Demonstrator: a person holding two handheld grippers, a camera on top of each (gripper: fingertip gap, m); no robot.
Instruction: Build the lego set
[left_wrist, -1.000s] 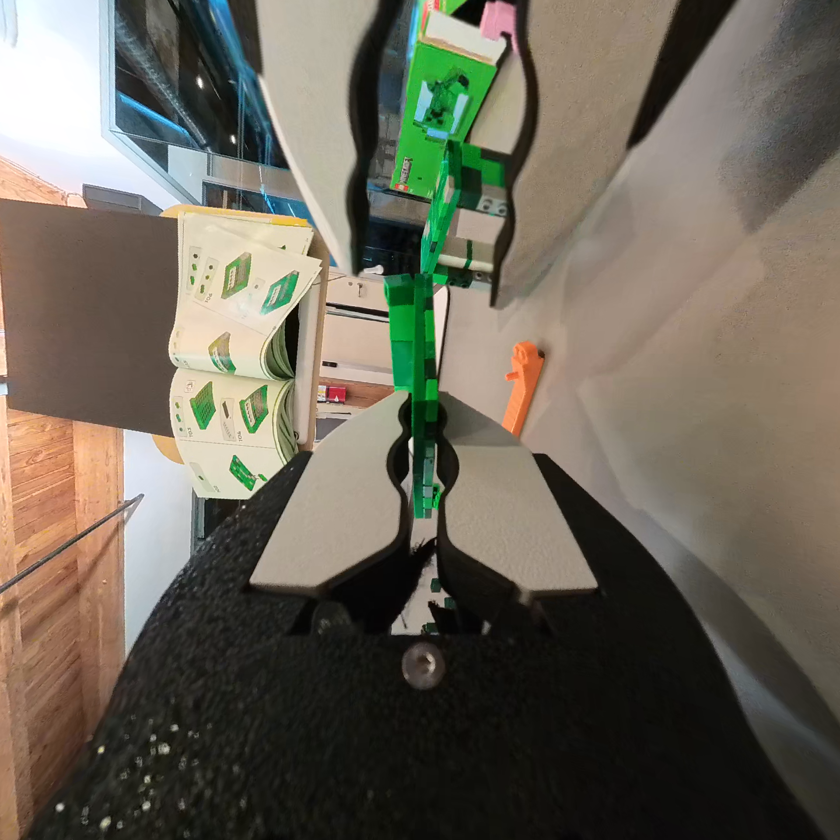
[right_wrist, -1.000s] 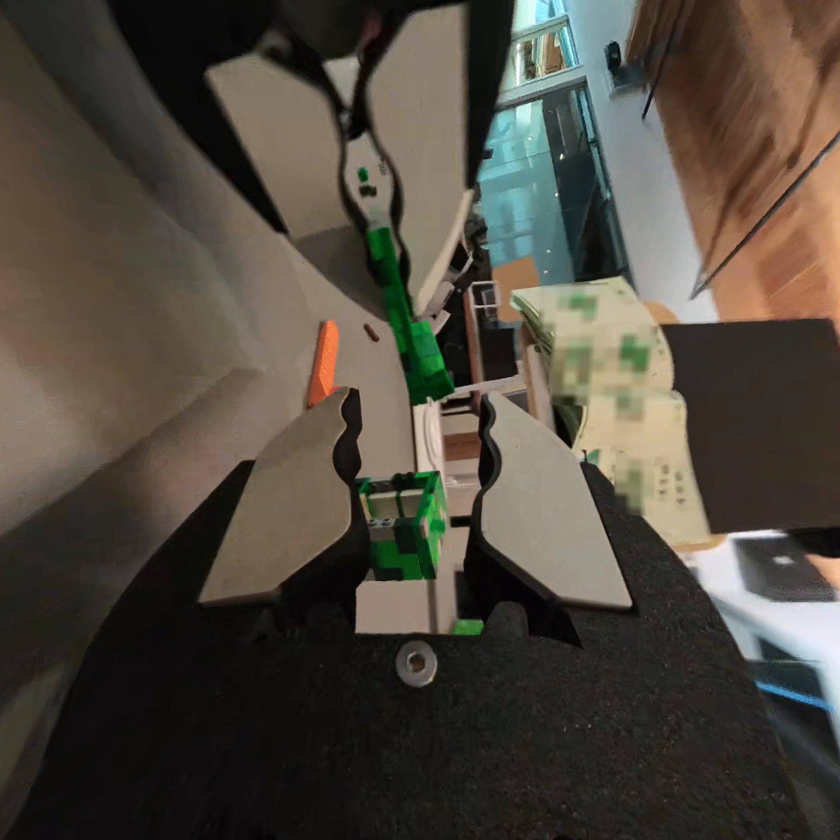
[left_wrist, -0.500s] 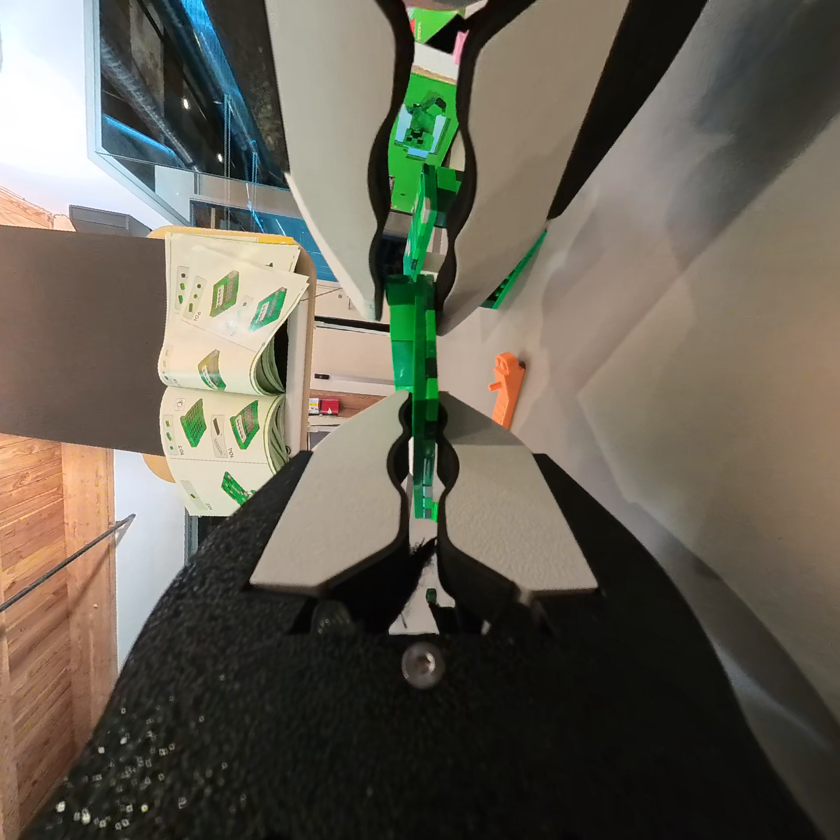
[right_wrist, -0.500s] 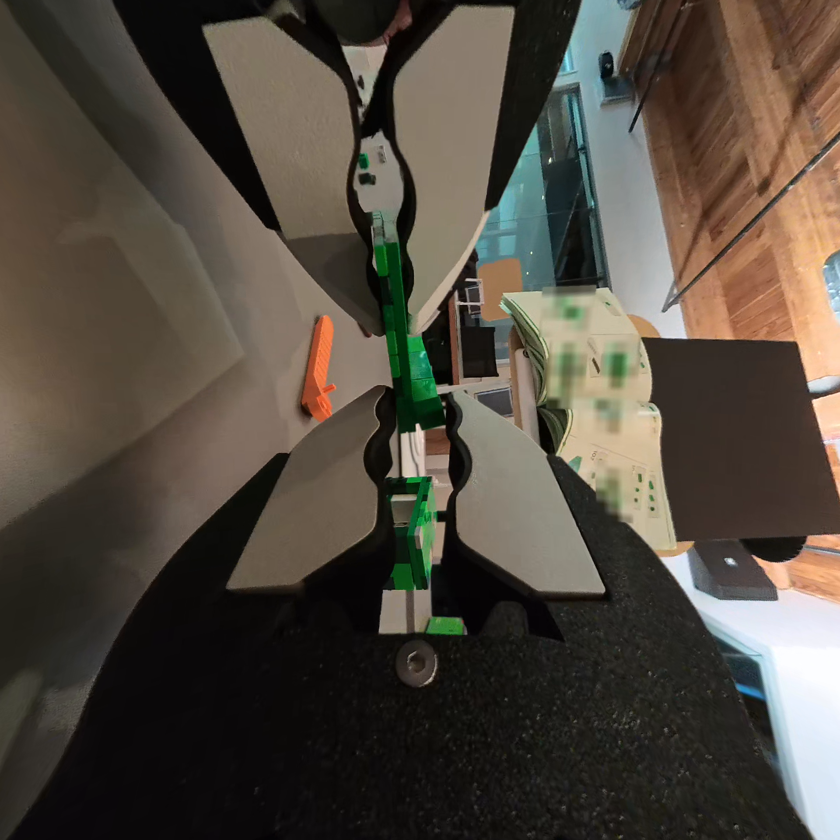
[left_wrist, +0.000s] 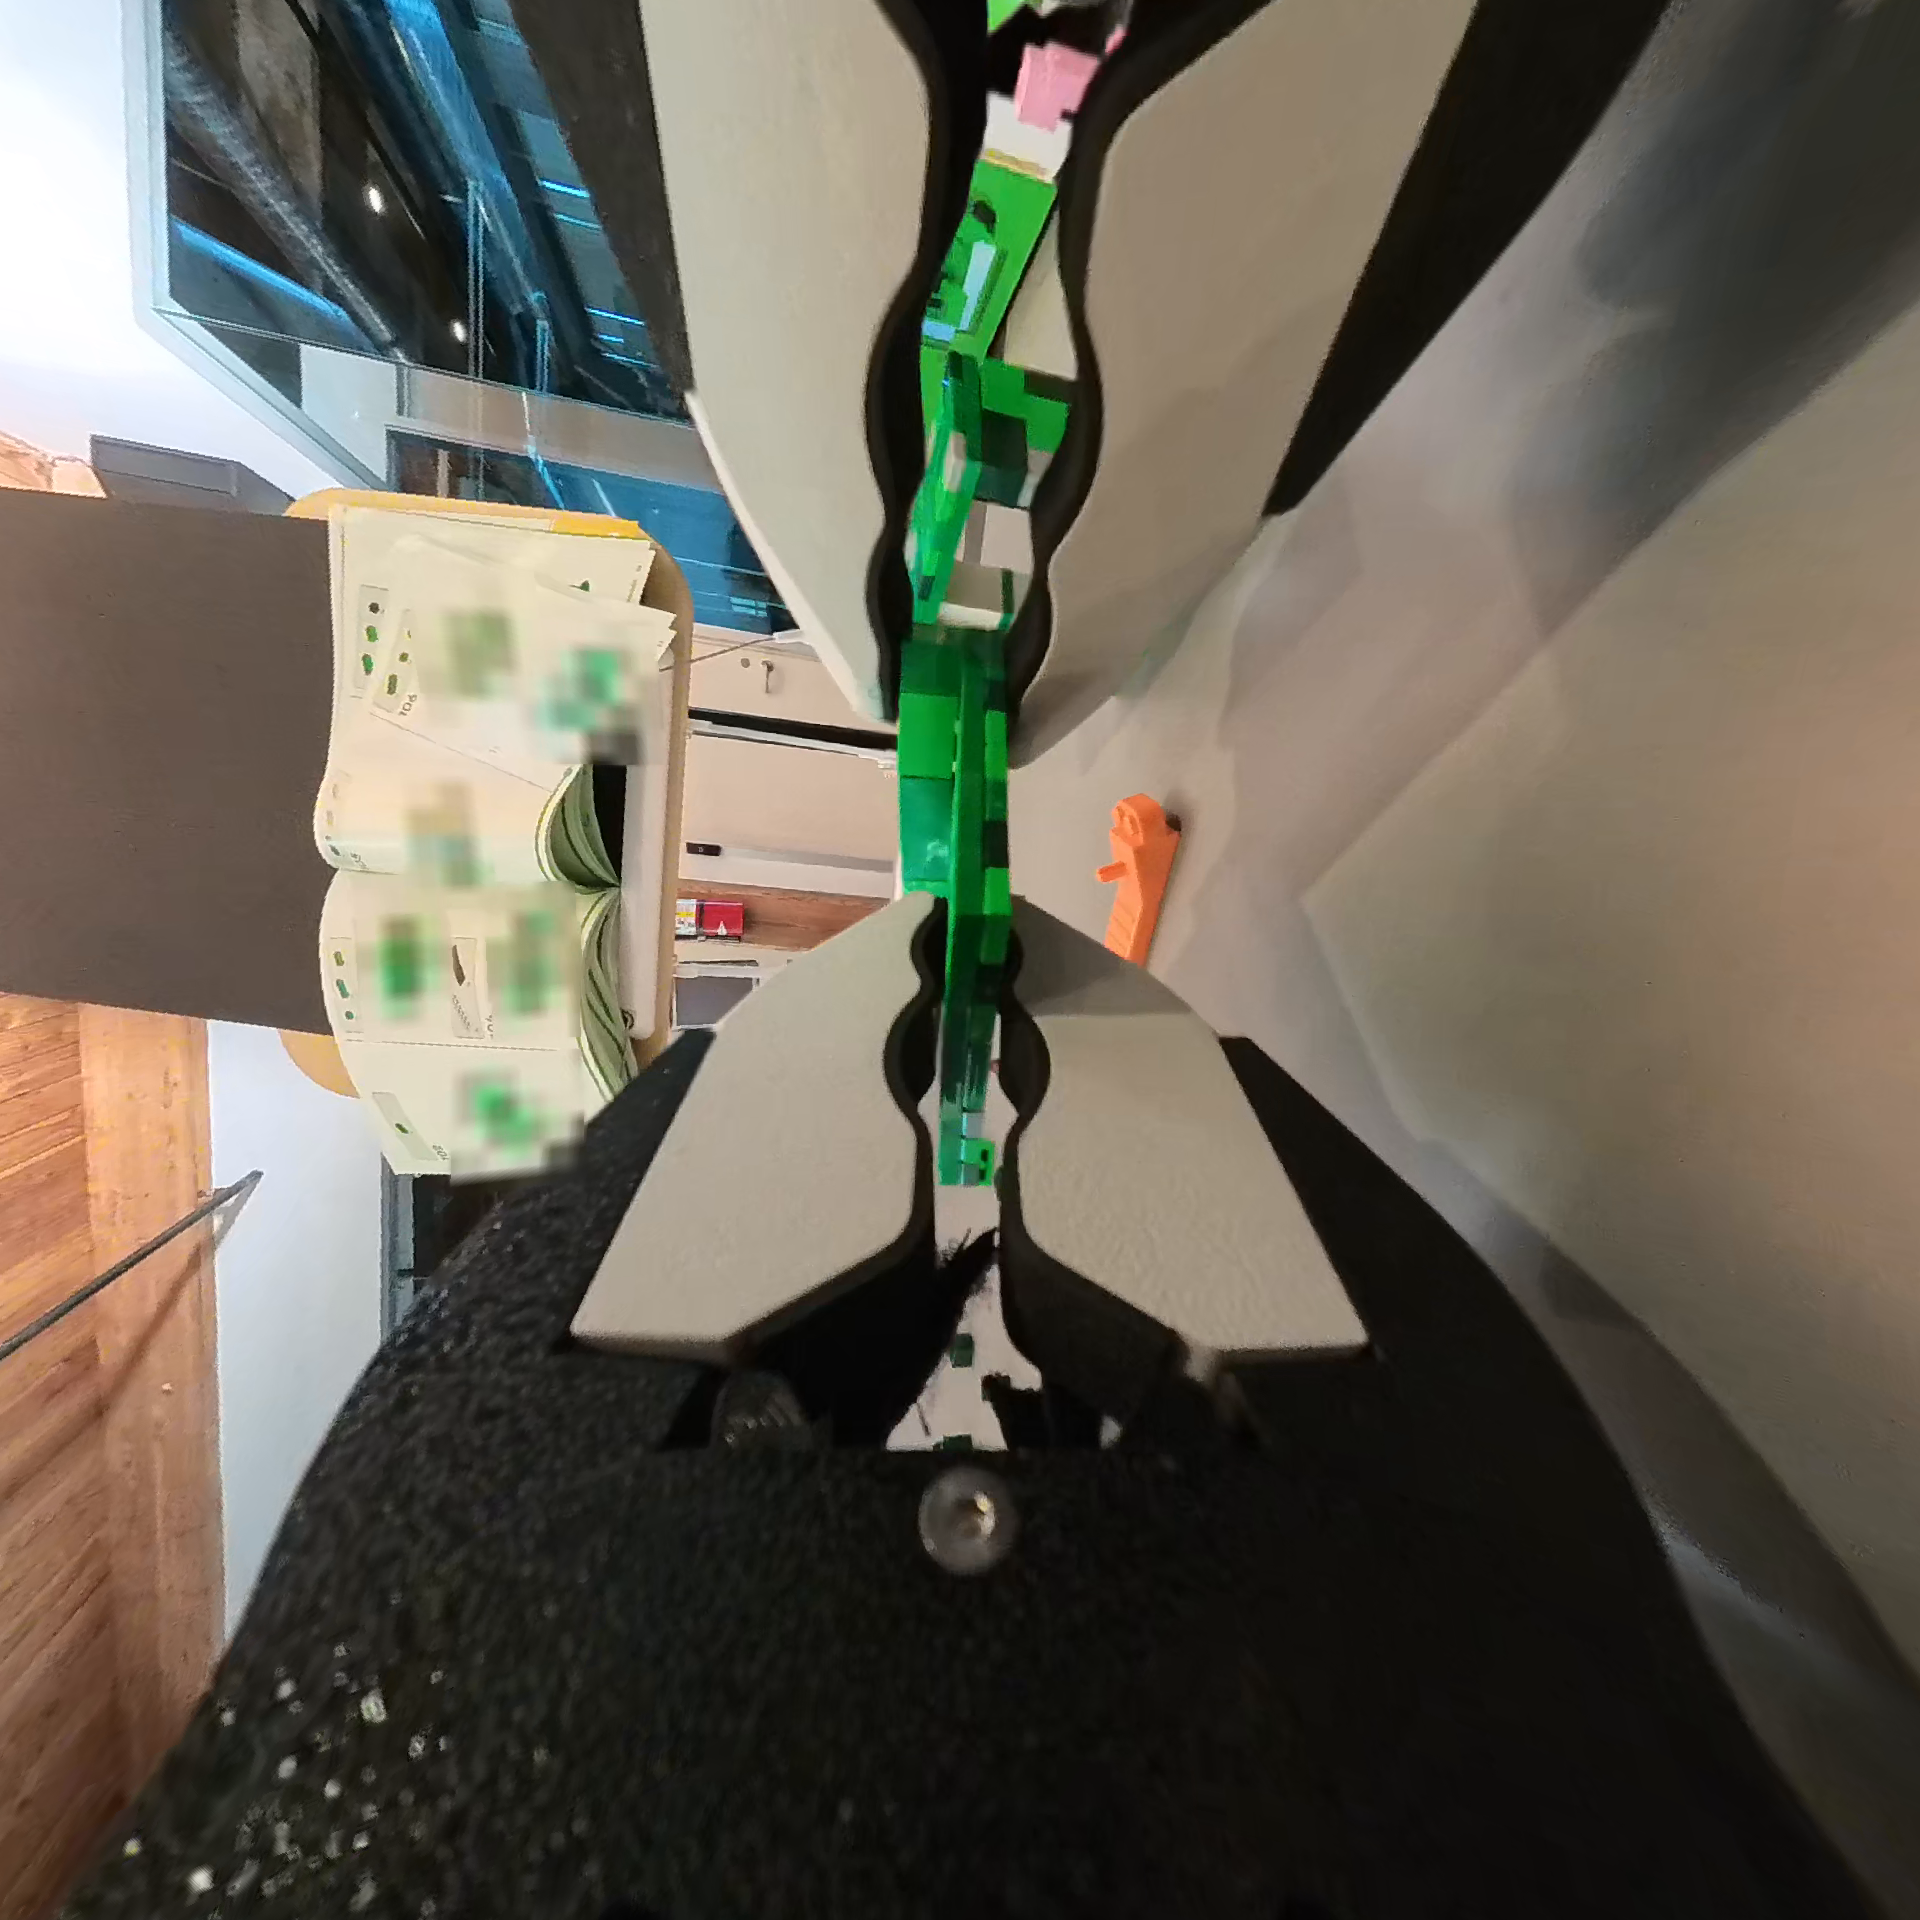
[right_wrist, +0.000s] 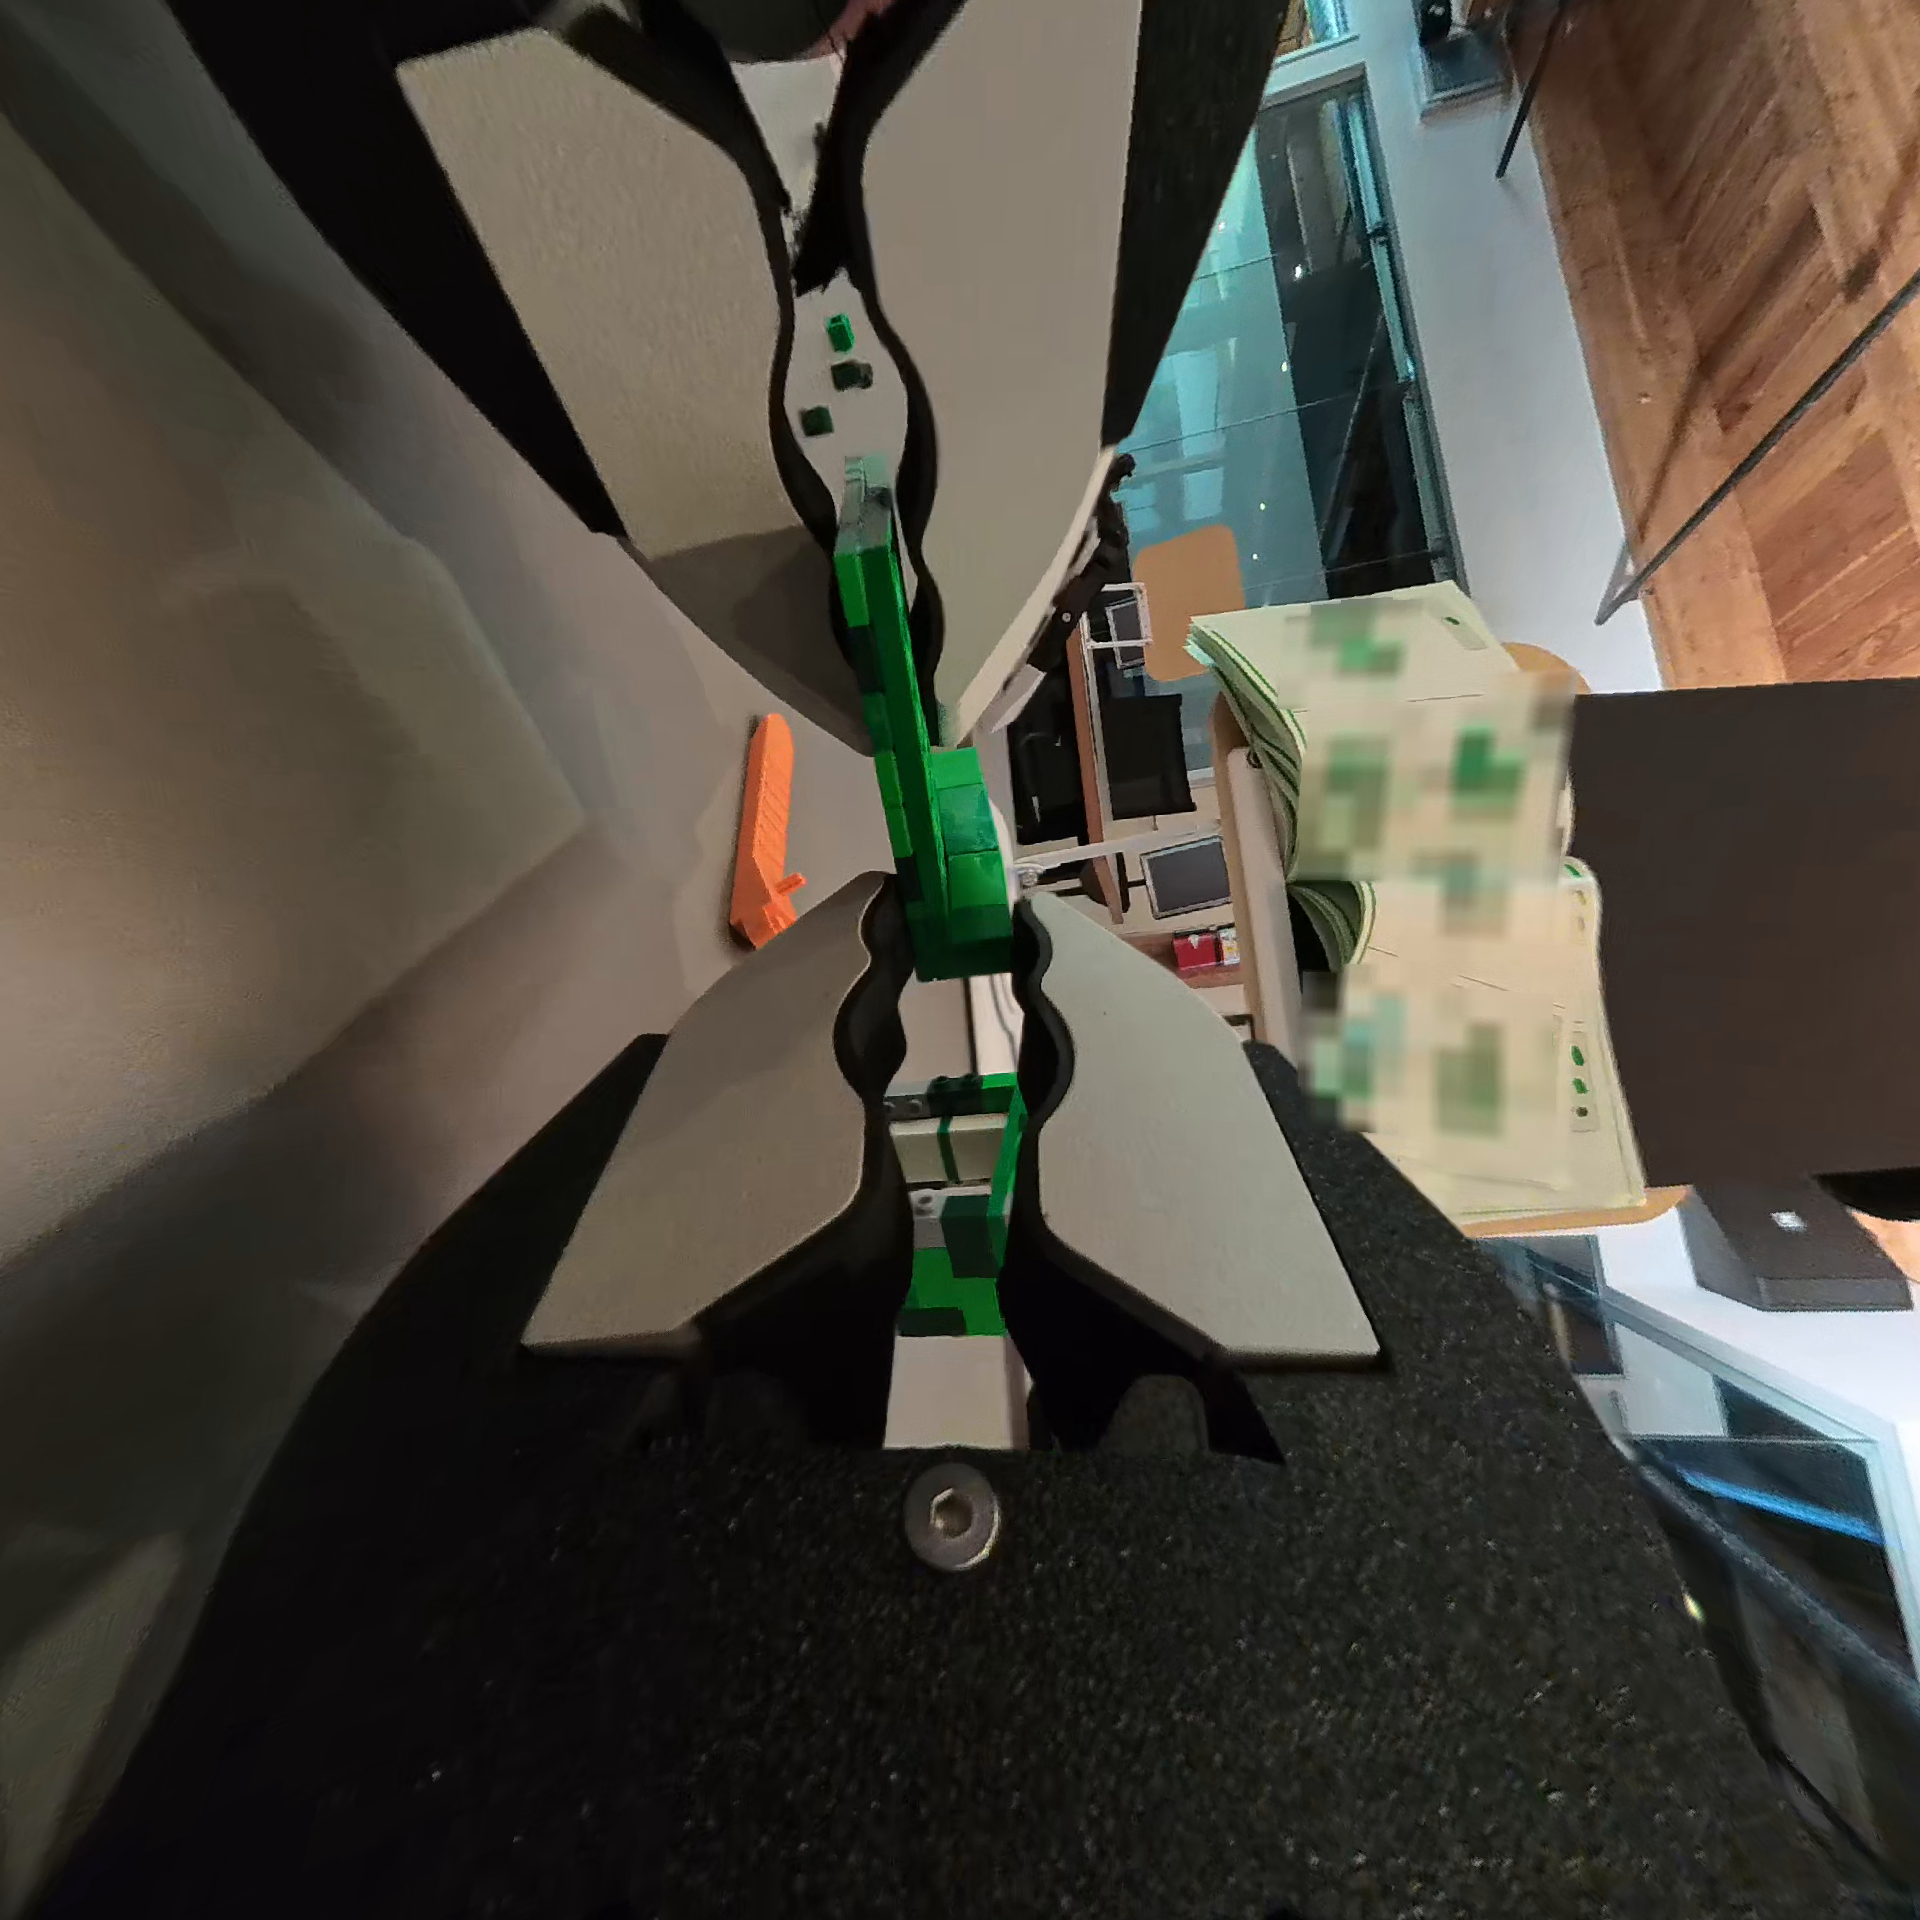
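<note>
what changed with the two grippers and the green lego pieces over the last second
The right gripper closed on its small green and grey block and moved in, end to end with the left gripper. The block now nearly meets the flat green assembly. The left stayed shut on that assembly; the orange separator tool stayed put.

You have the flat green plate assembly (left_wrist: 956, 831) edge-on at frame centre in the left wrist view, running vertically, built of light and dark green bricks with a thicker block on its left face. Your green-and-grey cube block (right_wrist: 956, 1195) sits low centre in the right wrist view: grey brick with a green band, green wall on its right side, dark green patches below. The plate's near end (right_wrist: 935, 831) stands just above the cube, apart from it. Three small dark green pieces (right_wrist: 836, 374) lie on the table at upper centre.
</note>
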